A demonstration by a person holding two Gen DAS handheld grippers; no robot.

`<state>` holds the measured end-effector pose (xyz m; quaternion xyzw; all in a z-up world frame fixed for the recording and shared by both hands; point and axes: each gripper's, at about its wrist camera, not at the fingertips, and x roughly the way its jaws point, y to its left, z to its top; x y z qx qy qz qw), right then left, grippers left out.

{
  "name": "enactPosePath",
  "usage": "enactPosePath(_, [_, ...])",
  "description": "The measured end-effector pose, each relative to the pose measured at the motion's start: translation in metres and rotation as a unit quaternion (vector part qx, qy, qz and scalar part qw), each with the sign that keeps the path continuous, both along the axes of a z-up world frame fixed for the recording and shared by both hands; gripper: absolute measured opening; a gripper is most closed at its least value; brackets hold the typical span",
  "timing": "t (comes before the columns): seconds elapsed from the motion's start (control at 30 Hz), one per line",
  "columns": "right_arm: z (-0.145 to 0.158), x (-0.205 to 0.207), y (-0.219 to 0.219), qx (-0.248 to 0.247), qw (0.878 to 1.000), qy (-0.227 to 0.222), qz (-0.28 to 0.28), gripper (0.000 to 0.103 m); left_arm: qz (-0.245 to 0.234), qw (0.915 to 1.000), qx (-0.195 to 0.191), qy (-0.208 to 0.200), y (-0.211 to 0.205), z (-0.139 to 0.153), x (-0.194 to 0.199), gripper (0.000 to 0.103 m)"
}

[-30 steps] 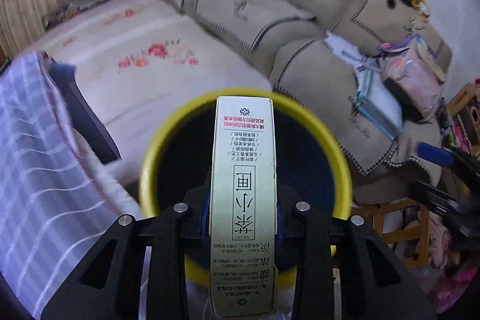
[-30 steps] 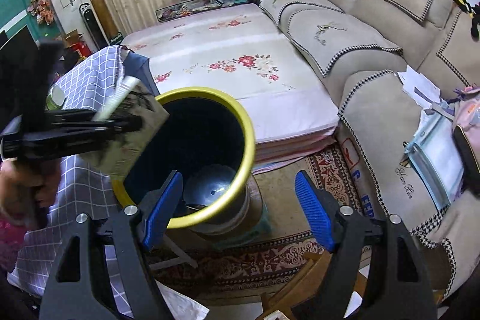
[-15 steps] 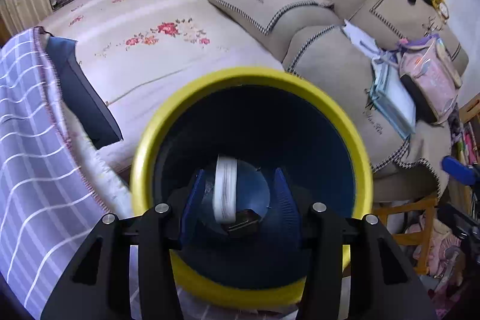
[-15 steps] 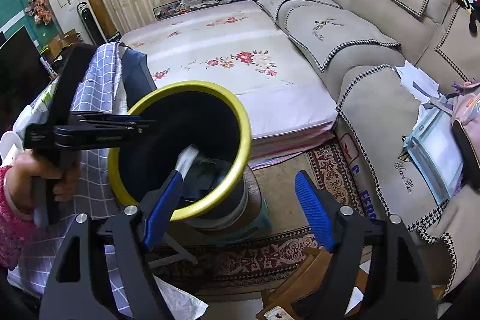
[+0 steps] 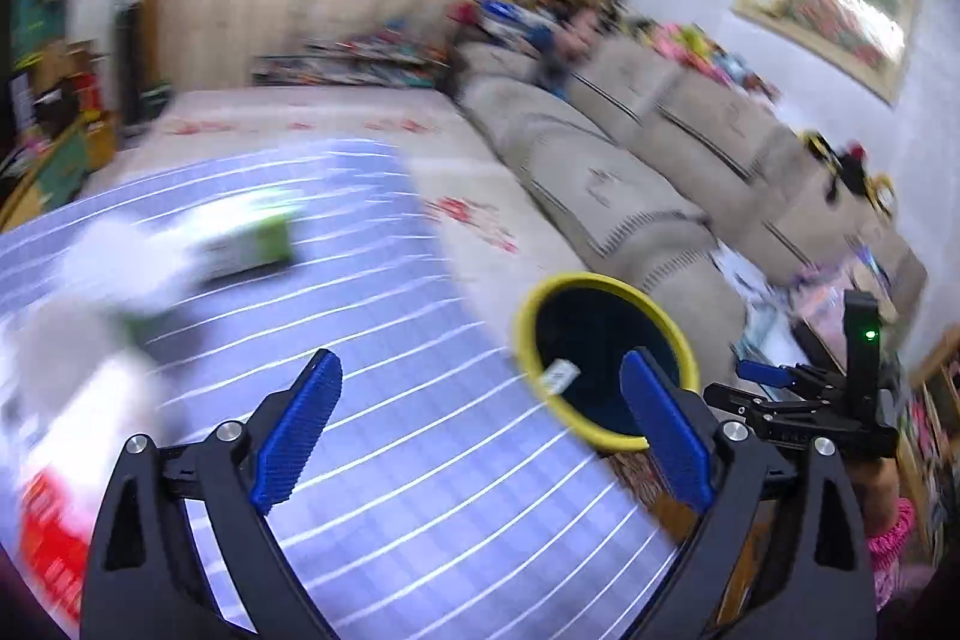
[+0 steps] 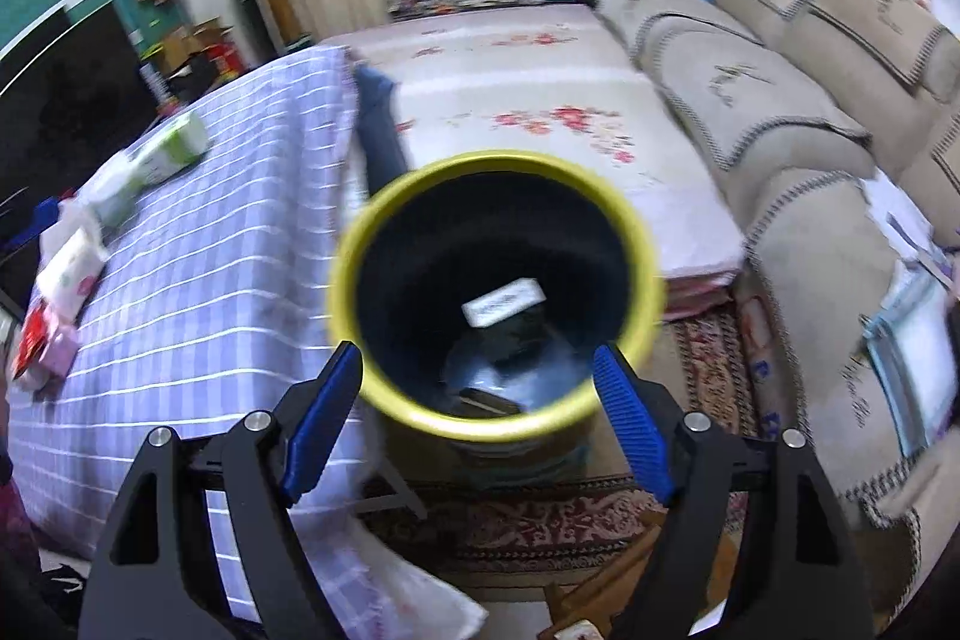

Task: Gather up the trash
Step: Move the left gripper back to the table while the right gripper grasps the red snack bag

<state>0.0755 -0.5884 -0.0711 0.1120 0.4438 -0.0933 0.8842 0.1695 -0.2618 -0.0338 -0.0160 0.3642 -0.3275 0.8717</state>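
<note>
Over on the far left of the checked tablecloth (image 6: 198, 280) the remaining trash is sitting in a loose cluster near the edge: a red-and-white packet (image 6: 33, 340), a soft tissue pack (image 6: 69, 268) and, further along, a green-and-white carton (image 6: 171, 154) lying on its side. The carton is looking light and stiff, so I would be taking it across its narrow faces near the middle; the tissue pack is likely squashing under any firm pinch and the packet is probably slippery film, though the blur is making that a guess. Moving right, the left gripper (image 5: 480, 430) is hanging over the cloth with its blue pads spread wide and nothing between them; its jaws have just been opening. Next comes the yellow-rimmed bin (image 6: 498, 166), standing just beside the table, with a pale tea box (image 6: 504, 301) lying inside against the dark wall. The right gripper (image 6: 480, 418) is pointing down at the bin's mouth, jaws parted and empty, the rim showing between the pads but not pinched. Print on the box and on the carton is too smeared to read from here. Beyond, on the right, the beige sofa (image 6: 780, 100) is running along the wall.
</note>
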Motion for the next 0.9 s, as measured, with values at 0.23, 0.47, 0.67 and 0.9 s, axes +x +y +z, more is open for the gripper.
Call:
enactPosePath(0.23, [-0.001,0.046,0.094,0.019,0.994,-0.007,0.111,0.075,0.180,0.9828,0.018,-0.038,0.157,0.010,-0.044,0.095])
enactPosePath(0.47, [0.006,0.080,0.198,0.038,0.974,-0.024,0.222,0.075,0.263,0.9622,0.032,-0.065,0.256,0.013,-0.076,0.097])
enactPosePath(0.67, [0.014,0.082,0.299,0.046,0.935,-0.043,0.350,0.075,0.289,0.9543,0.029,-0.071,0.279,0.011,-0.092,0.097])
enactPosePath(0.9, [0.021,0.059,0.365,-0.007,0.893,-0.084,0.442,0.075,0.305,0.9490,0.025,-0.075,0.292,0.010,-0.097,0.097])
